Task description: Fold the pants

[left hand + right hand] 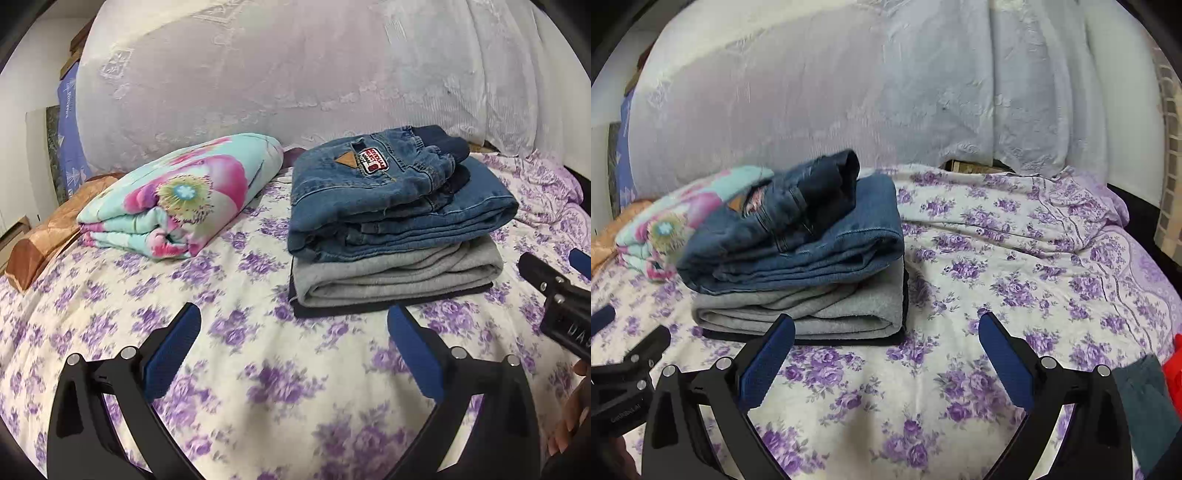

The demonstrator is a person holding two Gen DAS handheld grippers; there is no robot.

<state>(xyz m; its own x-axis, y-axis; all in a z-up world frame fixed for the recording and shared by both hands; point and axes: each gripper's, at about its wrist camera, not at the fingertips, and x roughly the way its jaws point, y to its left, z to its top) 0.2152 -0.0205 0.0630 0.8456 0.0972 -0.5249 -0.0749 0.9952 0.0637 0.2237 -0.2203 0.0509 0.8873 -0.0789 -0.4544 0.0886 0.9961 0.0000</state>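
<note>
1. left gripper (293, 325) at the bottom of the frame, fingers spread wide, holding nothing;
2. right gripper (886, 332) likewise wide apart, empty;
3. folded jeans (399, 206) sit centre-right atop grey pants (399, 273); floral blanket (184, 199) lies left on the bed (258, 387)

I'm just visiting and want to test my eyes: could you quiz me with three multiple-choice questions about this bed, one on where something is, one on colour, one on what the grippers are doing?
1. Where do the folded jeans lie?
A. on the grey folded garment
B. under the floral blanket
C. on the floor

2. What colour are the flowers on the bedsheet?
A. red
B. purple
C. yellow

3. How are the left gripper and right gripper?
A. both clamped on the jeans
B. one holding the blanket
C. both open, holding nothing

Answers: 1 A, the denim tops the grey layer; 2 B, purple blooms on white; 3 C, the fingers stand wide apart over bare sheet.
</note>
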